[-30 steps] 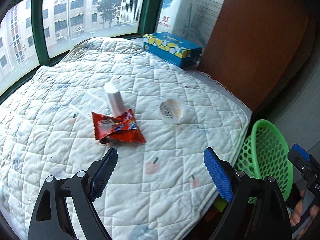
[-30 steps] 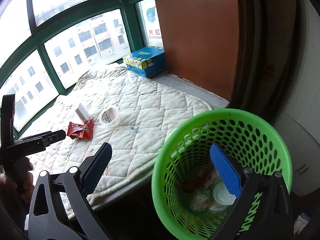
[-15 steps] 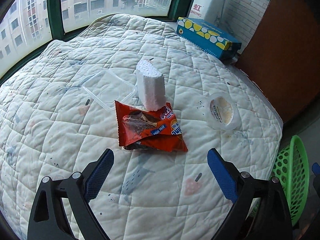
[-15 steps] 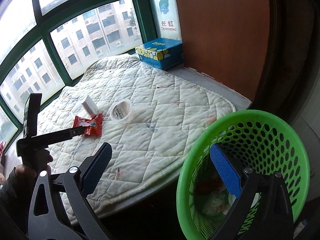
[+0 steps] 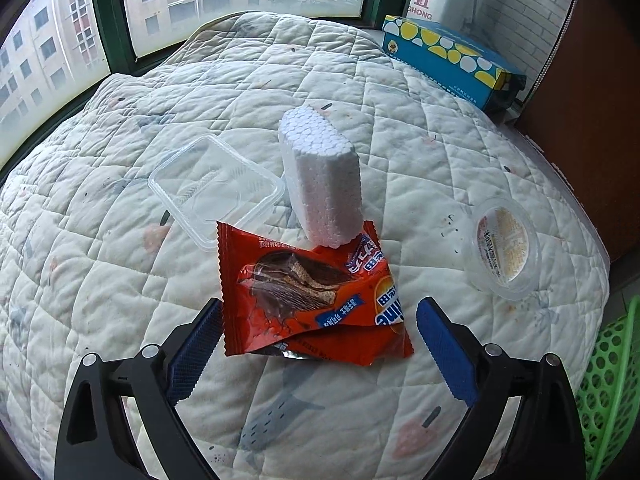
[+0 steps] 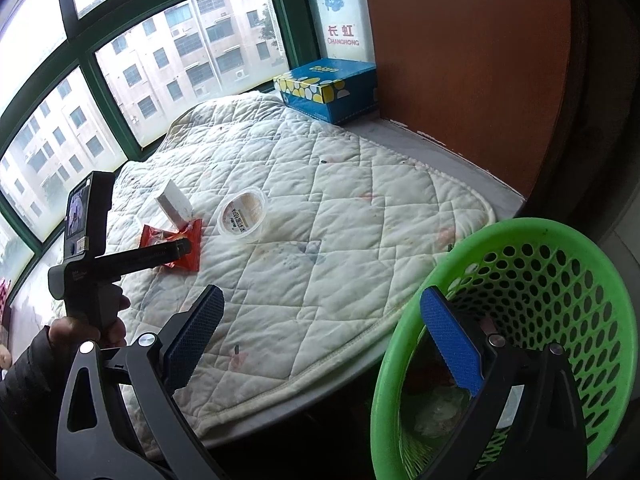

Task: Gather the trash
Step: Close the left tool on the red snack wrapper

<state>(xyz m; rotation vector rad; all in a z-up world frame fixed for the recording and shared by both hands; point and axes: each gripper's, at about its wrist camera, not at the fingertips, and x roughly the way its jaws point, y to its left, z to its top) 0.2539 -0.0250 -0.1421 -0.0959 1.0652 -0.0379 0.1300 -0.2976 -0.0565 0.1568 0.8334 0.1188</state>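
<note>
Left wrist view: left gripper [image 5: 318, 322] with jaws spread wide, just been opening, straddling the near edge of the red crinkled snack wrapper [image 5: 310, 294]; pads not pressing it.
Remaining litter: white foam block [image 5: 320, 176] standing on the wrapper's far edge; clear plastic tray [image 5: 216, 190] beside it; round clear lidded cup [image 5: 504, 248], all on the quilted white mat [image 5: 100, 280].
Right gripper [image 6: 320, 330]: jaws wide, empty, one finger over the green perforated plastic basket [image 6: 560, 280].
Progress: basket already holds some refuse; four pieces apparently left.
</note>
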